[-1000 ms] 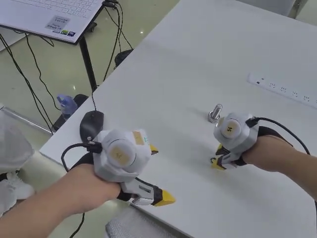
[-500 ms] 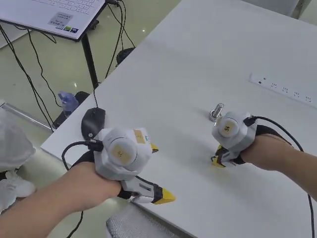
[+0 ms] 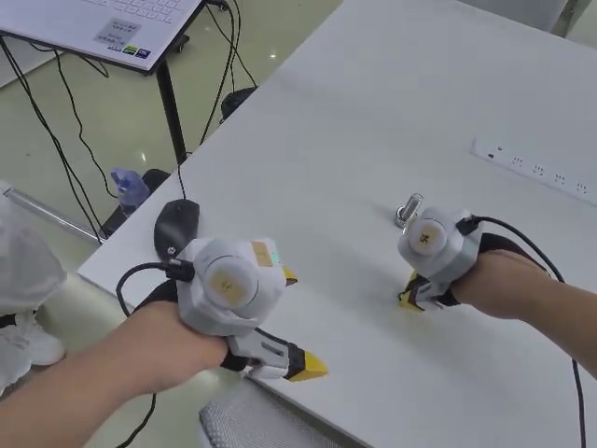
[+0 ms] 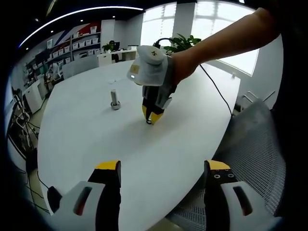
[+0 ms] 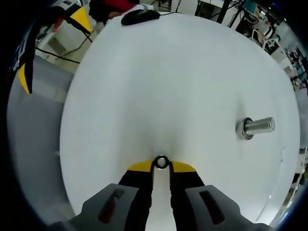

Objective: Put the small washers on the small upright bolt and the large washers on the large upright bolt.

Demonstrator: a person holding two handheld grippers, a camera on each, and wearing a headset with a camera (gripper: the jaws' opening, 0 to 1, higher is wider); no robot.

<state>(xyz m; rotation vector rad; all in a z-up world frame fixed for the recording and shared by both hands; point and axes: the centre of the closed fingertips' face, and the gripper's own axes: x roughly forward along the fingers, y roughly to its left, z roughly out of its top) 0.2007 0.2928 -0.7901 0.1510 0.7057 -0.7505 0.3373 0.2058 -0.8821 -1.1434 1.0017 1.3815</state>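
Observation:
One steel upright bolt [image 3: 408,210] stands on the white table [image 3: 373,112]; it also shows as the bolt [image 4: 115,100] and the bolt [image 5: 257,127]. My right gripper [image 3: 409,297] points down at the table just in front of that bolt, shut on a small washer [image 5: 161,162] pinched between its yellow tips [image 5: 161,166]. The left gripper view shows the right gripper [image 4: 153,115] with the washer [image 4: 149,121] at or just above the tabletop. My left gripper [image 3: 298,322] hovers open over the near table edge, nothing between its fingertips [image 4: 108,166].
A black mouse [image 3: 174,229] lies near the table's left corner. A white power strip [image 3: 536,168] runs along the far right. A laptop [image 3: 103,23] sits on a stand beyond the left edge, cables beneath. A grey mesh chair [image 3: 252,425] is below the near edge.
The right gripper has edged very slightly toward the bolt, still pinching the washer. The left gripper has stayed where it was. The head view has shifted a little.

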